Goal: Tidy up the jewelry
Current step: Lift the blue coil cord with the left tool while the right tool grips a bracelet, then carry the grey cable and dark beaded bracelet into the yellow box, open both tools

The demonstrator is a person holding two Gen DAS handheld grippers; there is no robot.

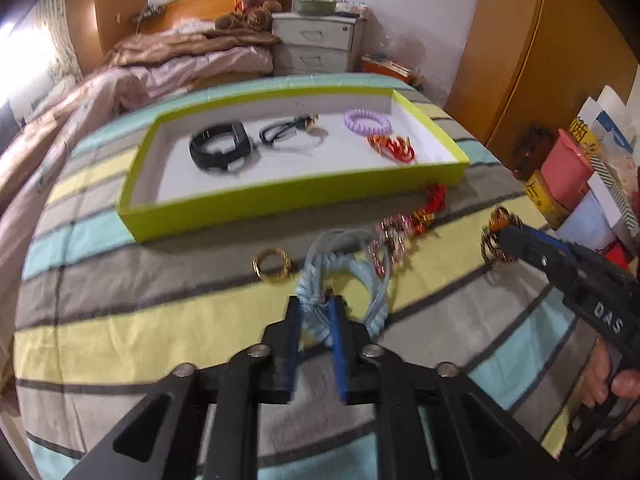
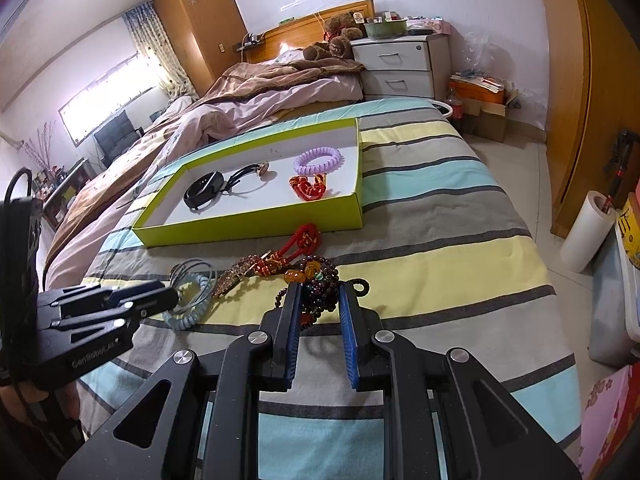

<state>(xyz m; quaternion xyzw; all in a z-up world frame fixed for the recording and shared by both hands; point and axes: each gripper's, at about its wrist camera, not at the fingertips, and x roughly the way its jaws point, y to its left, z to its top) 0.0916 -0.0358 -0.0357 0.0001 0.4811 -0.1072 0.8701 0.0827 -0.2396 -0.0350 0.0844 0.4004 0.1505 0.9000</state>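
**Two grippers close in on loose bracelets as tray fills up**

On a striped bed (image 1: 100,320), the left hand-held gripper (image 1: 316,306) is pinched on a pale blue coil bracelet (image 1: 320,280) lying just short of the green tray (image 1: 280,204). The right hand-held gripper (image 2: 320,292) has its narrowly parted jaws set around a dark beaded bracelet (image 2: 316,280) nearer the bed's right edge; whether it is truly clamped cannot be told. Four pieces already lie in the tray, among them a black band (image 1: 220,148) and a purple coil (image 1: 366,122). A gold ring (image 1: 272,265) and red cords (image 2: 306,240) wait outside. The step looks like pick-up; next, each catch needs lifting clear of its neighbours and carrying over the tray's near wall.
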